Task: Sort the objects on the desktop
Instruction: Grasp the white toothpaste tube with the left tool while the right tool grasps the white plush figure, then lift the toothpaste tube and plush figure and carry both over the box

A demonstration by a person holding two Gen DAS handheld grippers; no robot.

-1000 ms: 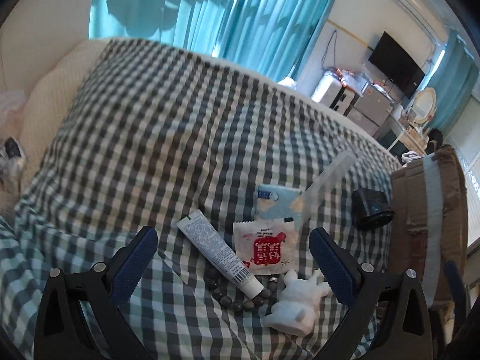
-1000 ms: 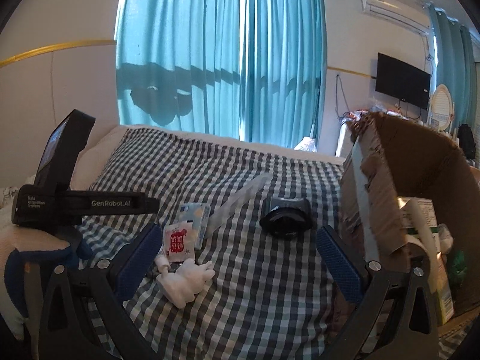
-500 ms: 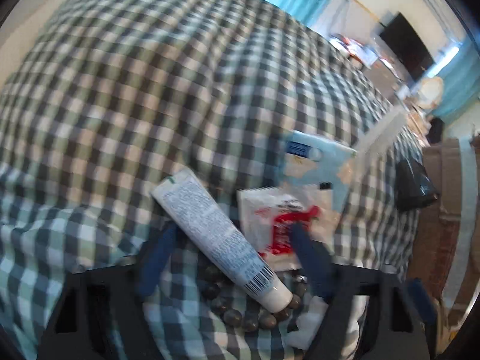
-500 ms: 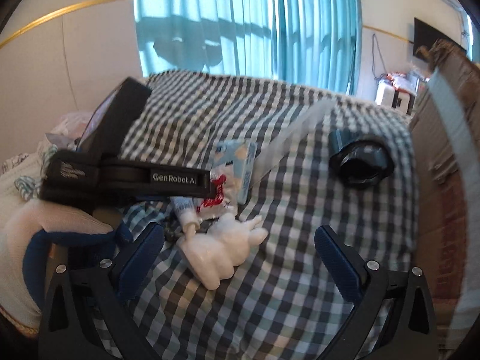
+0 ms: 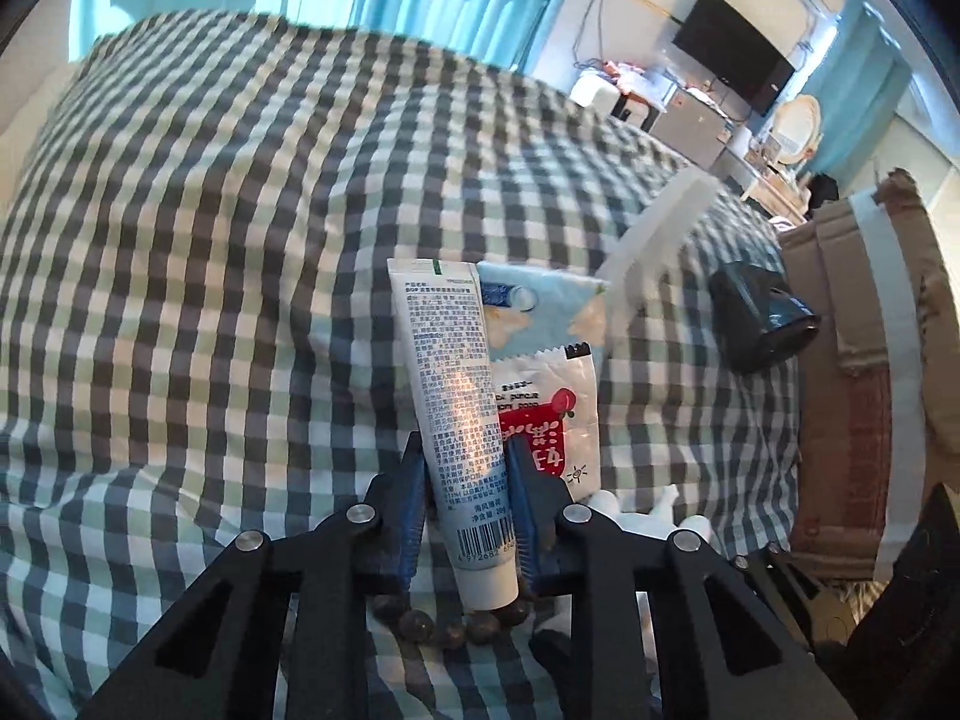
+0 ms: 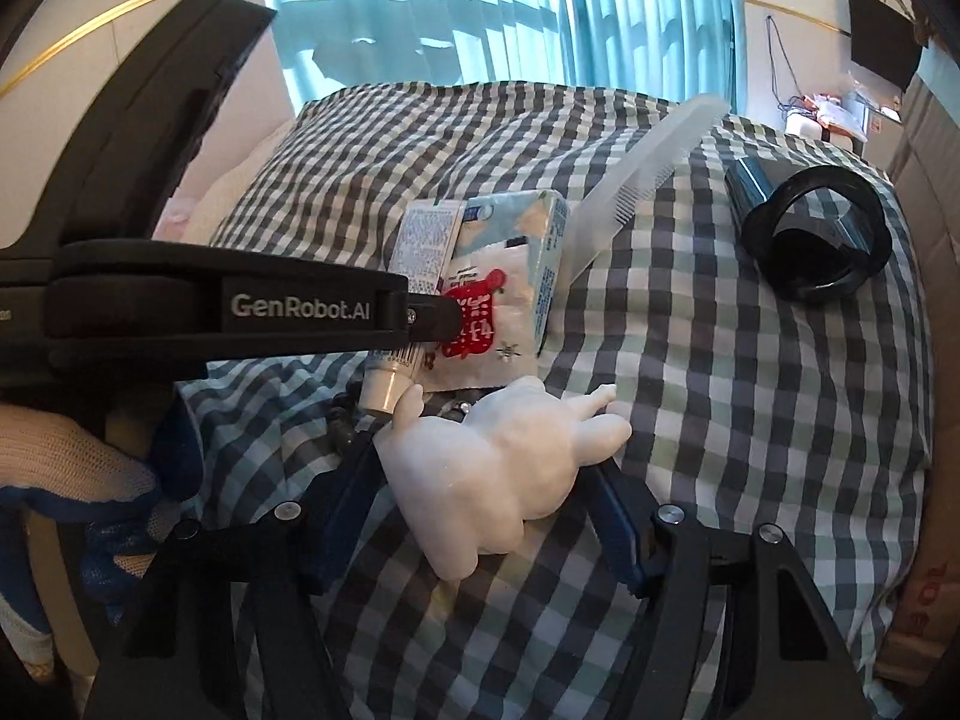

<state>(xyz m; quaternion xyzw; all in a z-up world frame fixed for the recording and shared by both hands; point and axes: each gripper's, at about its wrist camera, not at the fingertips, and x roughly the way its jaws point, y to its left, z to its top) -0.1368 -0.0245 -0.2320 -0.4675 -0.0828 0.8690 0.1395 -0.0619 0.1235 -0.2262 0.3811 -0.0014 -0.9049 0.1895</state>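
A white tube (image 5: 456, 408) with small print stands lengthwise between the blue pads of my left gripper (image 5: 465, 441). Its jaws are closing and the pads press its sides. The tube's cap (image 6: 384, 387) points back over a dark bead bracelet (image 5: 444, 624). A white animal figurine (image 6: 498, 468) lies on the checked cloth (image 5: 210, 240) between the fingers of my right gripper (image 6: 480, 456). Those jaws are closing, and the pads stand close to its flanks with a small gap on each side.
A red-and-white sachet (image 5: 552, 420), a light blue tissue pack (image 5: 540, 306), a clear comb (image 5: 660, 228) and a black round holder (image 6: 816, 240) lie beyond the tube. A cardboard box (image 5: 870, 360) stands at the right. A gloved hand (image 6: 78, 468) holds the left gripper.
My left gripper sank onto the tube and closed on it; the tube turned from slanted to in line with the fingers. My right gripper came down around the figurine and its jaws narrowed.
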